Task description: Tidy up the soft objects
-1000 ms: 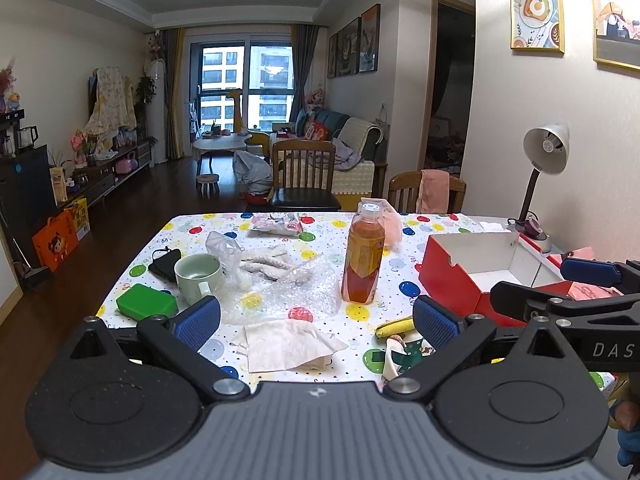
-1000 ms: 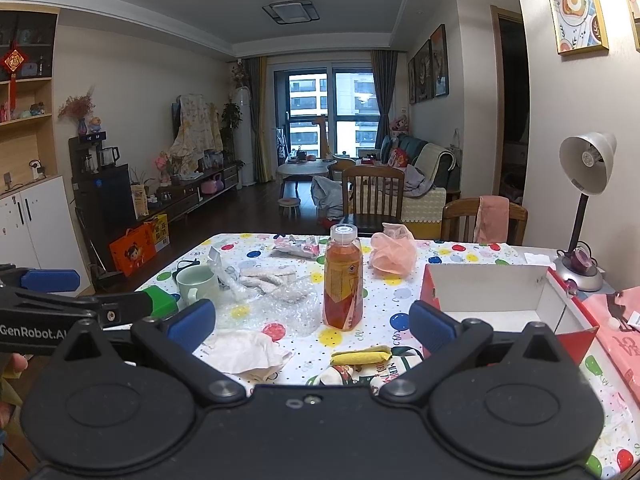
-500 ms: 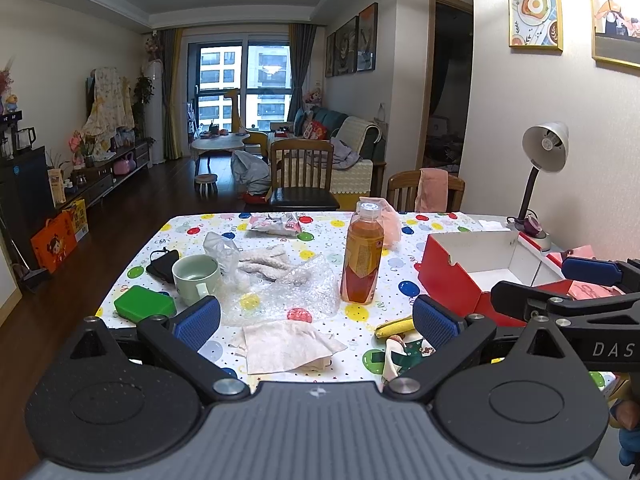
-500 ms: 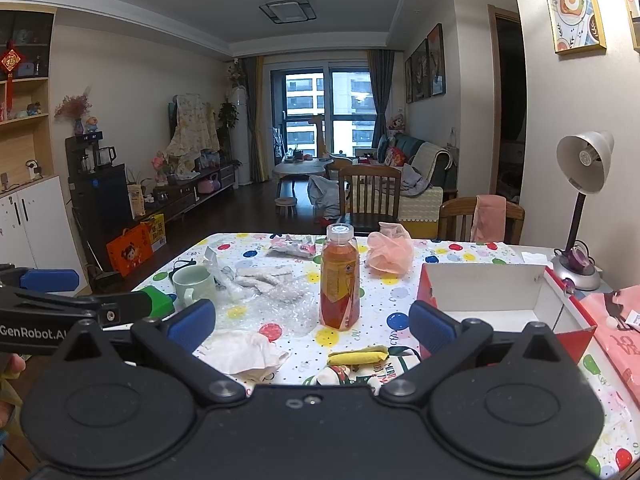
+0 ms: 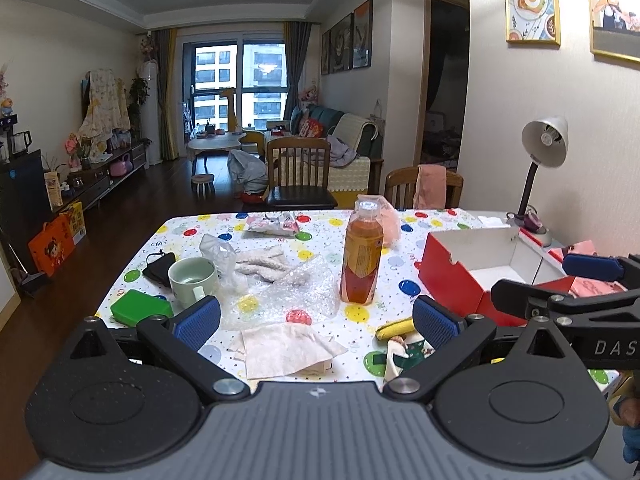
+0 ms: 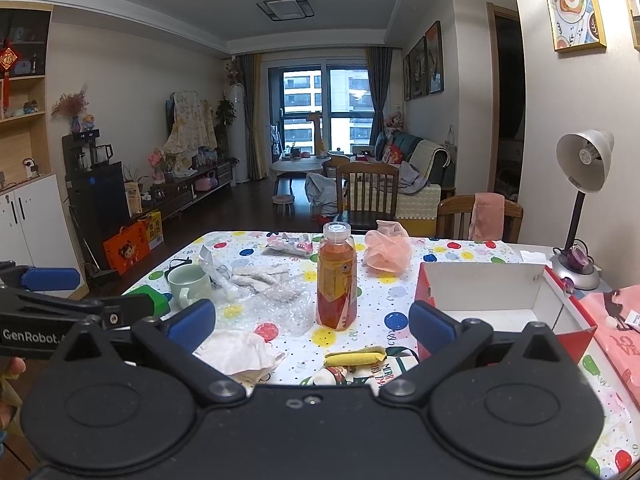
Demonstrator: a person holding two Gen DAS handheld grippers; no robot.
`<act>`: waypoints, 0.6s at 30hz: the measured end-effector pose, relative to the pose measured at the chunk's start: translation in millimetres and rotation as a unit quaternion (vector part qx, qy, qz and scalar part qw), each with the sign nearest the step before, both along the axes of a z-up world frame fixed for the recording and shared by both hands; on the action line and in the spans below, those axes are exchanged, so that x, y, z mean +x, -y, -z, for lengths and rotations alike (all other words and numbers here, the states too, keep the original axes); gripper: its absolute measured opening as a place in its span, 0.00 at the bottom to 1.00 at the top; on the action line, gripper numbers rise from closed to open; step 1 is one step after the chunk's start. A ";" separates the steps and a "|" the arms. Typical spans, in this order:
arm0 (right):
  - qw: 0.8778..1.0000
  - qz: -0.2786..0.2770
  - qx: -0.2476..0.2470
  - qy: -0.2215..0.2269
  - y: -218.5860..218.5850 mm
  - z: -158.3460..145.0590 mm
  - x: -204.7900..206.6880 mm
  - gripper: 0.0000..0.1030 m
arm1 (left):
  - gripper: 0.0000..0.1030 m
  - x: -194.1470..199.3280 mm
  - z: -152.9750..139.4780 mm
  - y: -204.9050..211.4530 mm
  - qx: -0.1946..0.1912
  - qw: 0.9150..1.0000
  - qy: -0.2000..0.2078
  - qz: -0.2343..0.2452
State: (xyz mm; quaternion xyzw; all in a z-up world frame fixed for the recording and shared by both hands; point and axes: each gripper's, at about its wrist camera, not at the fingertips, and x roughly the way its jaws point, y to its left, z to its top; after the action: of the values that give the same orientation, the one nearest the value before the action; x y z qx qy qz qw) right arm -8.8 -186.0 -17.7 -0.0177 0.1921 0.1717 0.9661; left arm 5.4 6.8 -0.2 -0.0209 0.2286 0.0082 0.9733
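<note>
Grippers: I see left gripper (image 5: 316, 316) and right gripper (image 6: 312, 322) both wide open, empty.
Advice: I take tissue (image 5: 286, 346) at near table edge first, gently.

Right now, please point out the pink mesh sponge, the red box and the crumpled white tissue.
pink mesh sponge (image 6: 387, 251), right wrist view, middle of the mesh ball
red box (image 5: 452, 276), left wrist view, red front wall
crumpled white tissue (image 5: 286, 348), left wrist view, centre of the sheet

1 bottle (image 5: 361, 258), 1 mug (image 5: 193, 280), 1 red box (image 5: 480, 272), 2 chairs (image 5: 300, 172).
</note>
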 end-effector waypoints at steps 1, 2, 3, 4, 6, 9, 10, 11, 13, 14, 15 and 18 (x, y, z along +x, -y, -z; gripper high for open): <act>1.000 0.001 -0.001 0.001 0.4 0.1 0.0 1.00 | 1.00 0.0 -0.5 -1.0 -0.001 1.000 0.004 0.000; 1.000 0.001 -0.002 0.001 -0.2 -0.3 0.6 1.00 | 1.00 0.1 -0.9 -1.7 -0.002 1.000 0.007 0.001; 1.000 0.001 -0.003 0.003 0.4 -0.1 0.6 1.00 | 1.00 0.3 -1.2 -2.4 -0.003 1.000 0.010 0.001; 1.000 0.003 -0.004 0.004 -1.3 -0.8 2.1 1.00 | 1.00 0.5 -1.3 -3.0 -0.003 1.000 0.011 0.002; 1.000 0.005 -0.004 0.004 -2.5 -2.0 3.2 1.00 | 1.00 0.2 -1.3 -4.5 -0.004 1.000 0.014 0.003; 1.000 0.009 -0.003 0.001 -3.4 -2.4 4.7 1.00 | 1.00 0.0 -1.9 -4.5 -0.001 1.000 0.017 0.003; 1.000 0.009 -0.003 0.002 -3.4 -1.9 4.8 1.00 | 1.00 0.3 -2.0 -4.4 -0.001 1.000 0.018 0.003; 1.000 0.008 -0.004 0.002 -3.6 -2.6 4.9 1.00 | 1.00 0.3 -1.9 -5.3 0.000 1.000 0.019 0.002; 1.000 0.008 -0.004 0.001 -4.5 -2.8 4.6 1.00 | 1.00 0.4 -2.1 -6.0 0.003 1.000 0.020 0.000; 1.000 0.008 -0.004 0.002 -4.5 -2.7 4.5 1.00 | 1.00 0.8 -1.9 -6.9 0.005 1.000 0.021 -0.002; 1.000 0.008 -0.005 0.002 -4.6 -2.7 4.5 1.00 | 1.00 1.9 -1.0 -8.8 0.007 1.000 0.020 -0.005; 1.000 0.016 -0.006 0.003 -4.1 -1.3 6.9 1.00 | 1.00 6.3 3.2 -15.3 0.016 1.000 0.017 -0.016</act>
State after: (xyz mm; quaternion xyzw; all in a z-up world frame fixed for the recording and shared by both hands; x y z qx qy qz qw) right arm -1.9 -181.9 -16.4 -0.0206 0.1909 0.1551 0.9691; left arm 11.7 22.1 -3.4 -0.0086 0.2111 0.0268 0.9771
